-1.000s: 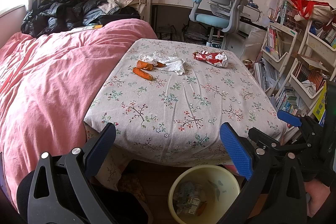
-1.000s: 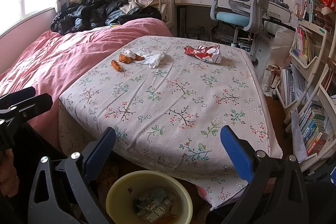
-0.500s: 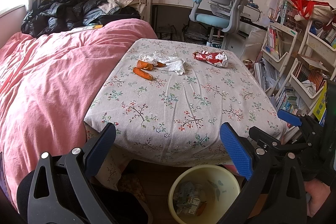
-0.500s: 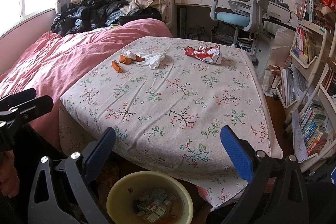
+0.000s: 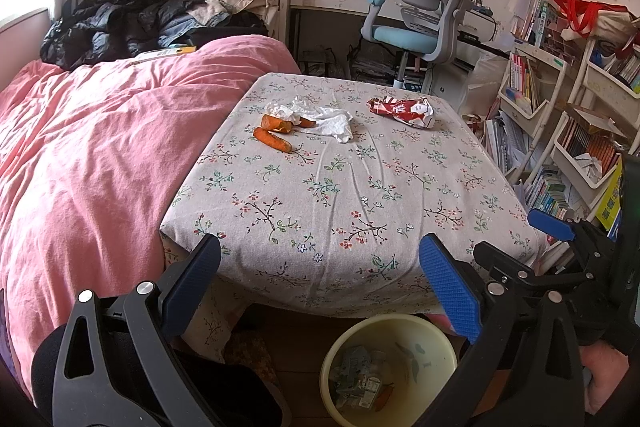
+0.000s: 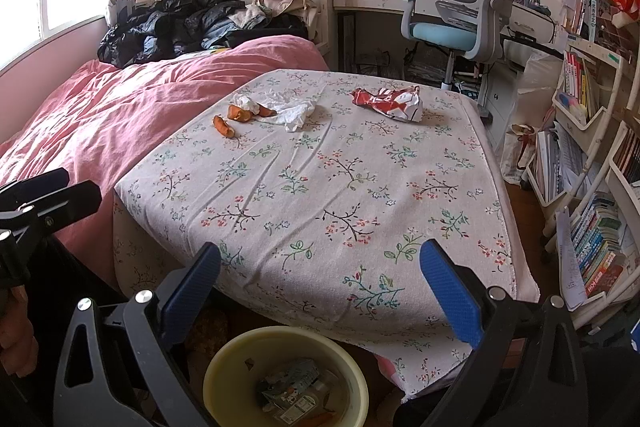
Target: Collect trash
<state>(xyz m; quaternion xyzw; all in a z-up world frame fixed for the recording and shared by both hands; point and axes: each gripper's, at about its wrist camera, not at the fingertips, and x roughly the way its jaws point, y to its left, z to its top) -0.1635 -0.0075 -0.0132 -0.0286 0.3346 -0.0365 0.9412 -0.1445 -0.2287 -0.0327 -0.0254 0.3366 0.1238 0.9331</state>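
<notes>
Both our left gripper (image 5: 320,283) and right gripper (image 6: 320,281) hang empty with fingers spread, above the yellow bin (image 6: 224,375). On the worktop's (image 6: 340,195) far end lie three carrot pieces (image 5: 272,139), one tissue (image 5: 328,117) and one wrapper (image 6: 390,103) (well apart). We should reach far and pinch one item low.

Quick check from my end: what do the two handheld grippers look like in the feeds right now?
Both match: the left gripper and right gripper have black plastic frames with triangular cut-outs and silver screw heads. Their fingers carry blue pads with a fine textured surface. No cables or markings are visible. A bare hand grips the right one; no sleeve is visible.
</notes>
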